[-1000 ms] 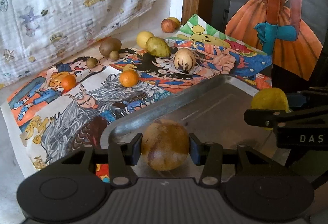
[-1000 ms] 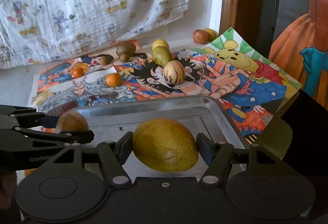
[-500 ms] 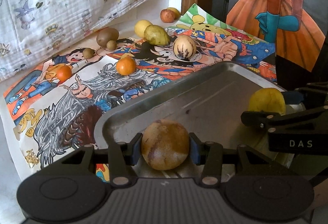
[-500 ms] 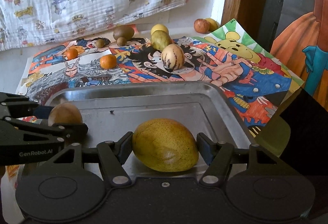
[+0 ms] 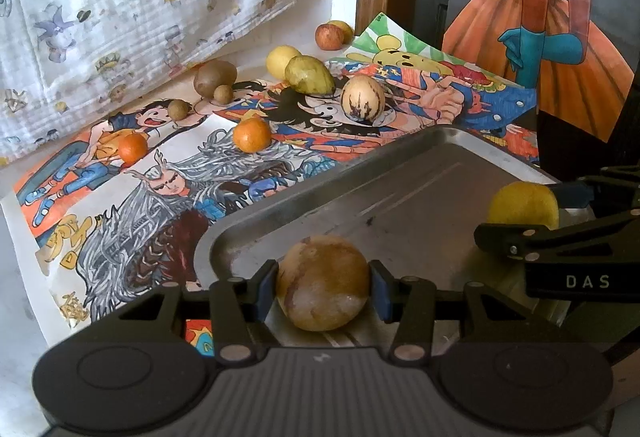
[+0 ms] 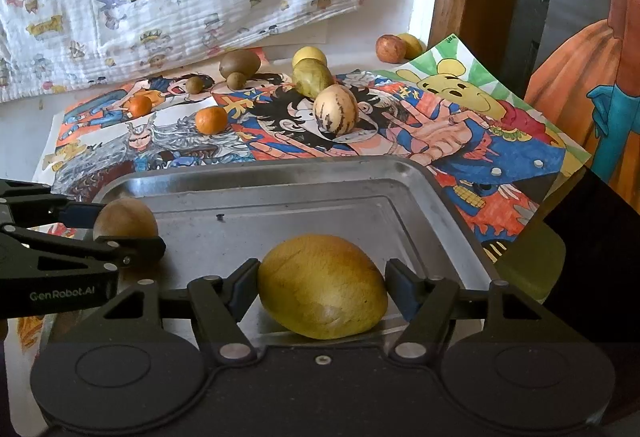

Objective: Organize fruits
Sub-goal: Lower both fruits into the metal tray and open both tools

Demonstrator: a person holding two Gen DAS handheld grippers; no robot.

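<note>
The left gripper (image 5: 322, 283) and right gripper (image 6: 322, 287) are side by side, fingers (image 5: 267, 287) closed (each clamped on something).

Right gripper (image 6: 322, 287): clamped on a yellow mango (image 6: 322, 287), pads pressed to both of its ends; the fruit sits low over the near edge of the metal tray (image 6: 304, 193).
Left gripper (image 6: 120, 227): enters to the left of the right gripper, pinching a round brown fruit (image 6: 125, 219) (only its upper part shows) over the tray's left edge.
Tray floor: bare ahead of the mango, one small dark speck.
Beyond tray: striped pale fruit (image 6: 335, 109) straight ahead on the cartoon posters (image 6: 440, 125); green mango (image 6: 313, 77) just behind it.
Ahead-left: two oranges (image 6: 211, 120), well apart from the tray.
</note>
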